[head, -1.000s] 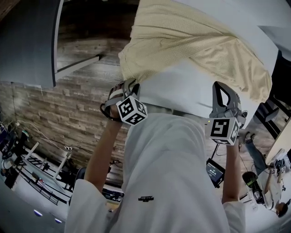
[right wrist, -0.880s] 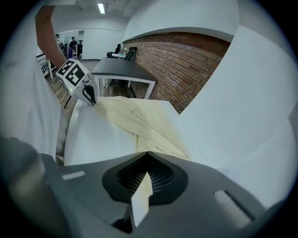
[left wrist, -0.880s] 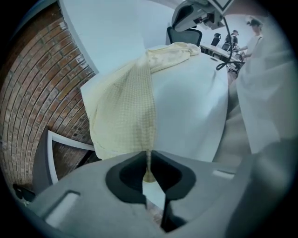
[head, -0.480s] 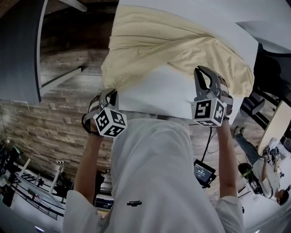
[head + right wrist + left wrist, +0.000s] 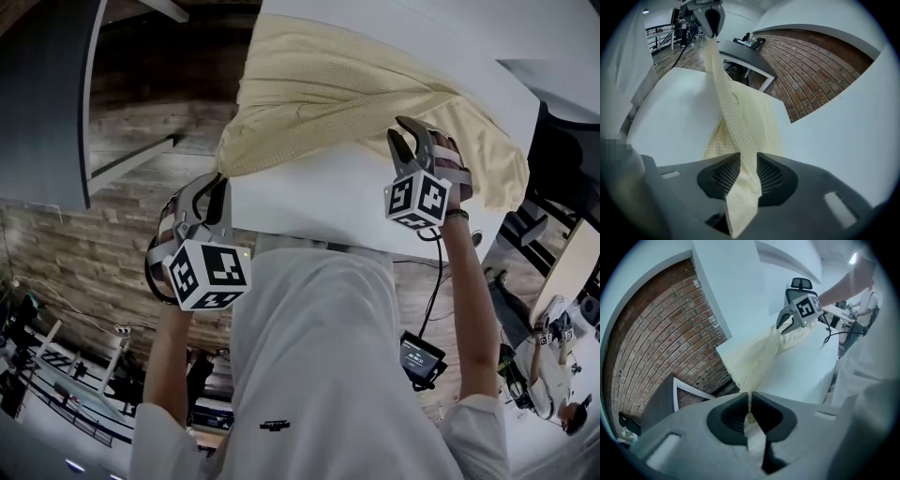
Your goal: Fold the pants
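Pants (image 5: 328,89): cream, spread on white tabletop (image 5: 319,202), upper centre | left gripper (image 5: 216,187): clamps one corner, holding it raised for a fold | right gripper (image 5: 412,141): jaws just opening, cloth loose between them, probably releasing.

wall: brick (image 5: 656,333) | flr: wood (image 5: 159,122) | furn: white tbl (image 5: 309,202), dk desk (image 5: 737,49)
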The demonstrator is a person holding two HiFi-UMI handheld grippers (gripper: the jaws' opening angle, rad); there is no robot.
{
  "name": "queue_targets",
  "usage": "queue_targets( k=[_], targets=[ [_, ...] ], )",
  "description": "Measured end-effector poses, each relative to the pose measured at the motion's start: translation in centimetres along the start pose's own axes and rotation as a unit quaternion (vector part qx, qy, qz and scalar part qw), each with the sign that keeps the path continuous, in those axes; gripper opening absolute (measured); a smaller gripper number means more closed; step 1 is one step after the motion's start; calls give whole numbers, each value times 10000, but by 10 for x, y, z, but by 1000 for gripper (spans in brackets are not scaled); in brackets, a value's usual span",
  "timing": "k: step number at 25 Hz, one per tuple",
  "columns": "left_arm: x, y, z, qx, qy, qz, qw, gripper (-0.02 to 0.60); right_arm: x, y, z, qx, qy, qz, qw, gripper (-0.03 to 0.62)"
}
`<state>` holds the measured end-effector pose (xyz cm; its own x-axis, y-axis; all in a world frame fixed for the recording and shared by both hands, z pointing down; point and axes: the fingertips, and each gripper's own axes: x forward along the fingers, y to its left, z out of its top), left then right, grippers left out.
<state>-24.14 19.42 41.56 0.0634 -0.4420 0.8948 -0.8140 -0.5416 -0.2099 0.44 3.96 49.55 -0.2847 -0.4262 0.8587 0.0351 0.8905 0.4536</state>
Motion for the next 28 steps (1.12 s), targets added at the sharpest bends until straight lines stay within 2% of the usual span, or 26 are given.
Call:
queue_targets(
  k=[3, 6, 8, 9, 10, 11, 12, 14, 16, 18, 19, 21, 28],
  targets=[
    [-5, 16, 10, 24, -72, 110, 9999, 31, -1, -15, 3, -173, 17, -165, 9997, 6],
    [-2, 34, 13, 114, -120, 247, 9996, 31, -4, -26, 8, -169, 2, -175, 9997, 6],
    [1, 48, 19, 200, -157, 348, 9991, 31, -5, -27, 11, -163, -15, 10, 9999, 6],
    [2, 54, 23, 262, -181, 396, 9987, 31, -5, -23, 10, -129, 10, 199, 9997, 26],
    [3, 60, 28, 319, -207, 430, 9983, 31, -3, -19, 9, -94, 70, 397, 9991, 142],
    [3, 66, 33, 353, -234, 444, 9981, 31, 0, -15, 7, -100, 146, 511, 9985, 224],
    [4, 70, 38, 363, -259, 439, 9980, 31, 4, -14, 5, -172, 218, 492, 9984, 225],
    [4, 77, 46, 370, -296, 412, 9980, 31, 13, -17, -1, -392, 345, 295, 9982, 147],
    [5, 83, 53, 394, -313, 398, 9979, 31, 26, -15, -9, -428, 479, 347, 9973, 143],
    [5, 89, 58, 365, -332, 374, 9981, 31, 37, -14, -15, -377, 583, 469, 9965, 187],
    [5, 92, 60, 330, -346, 351, 9982, 31, 39, -17, -17, -364, 586, 409, 9968, 169],
    [6, 97, 63, 280, -375, 310, 9984, 31, 38, -27, -16, -281, 534, 147, 9981, 11],
    [24, 122, 71, 366, -373, 343, 9980, 31, 24, -66, -8, 81, 413, -213, 9989, 11]
  ],
)
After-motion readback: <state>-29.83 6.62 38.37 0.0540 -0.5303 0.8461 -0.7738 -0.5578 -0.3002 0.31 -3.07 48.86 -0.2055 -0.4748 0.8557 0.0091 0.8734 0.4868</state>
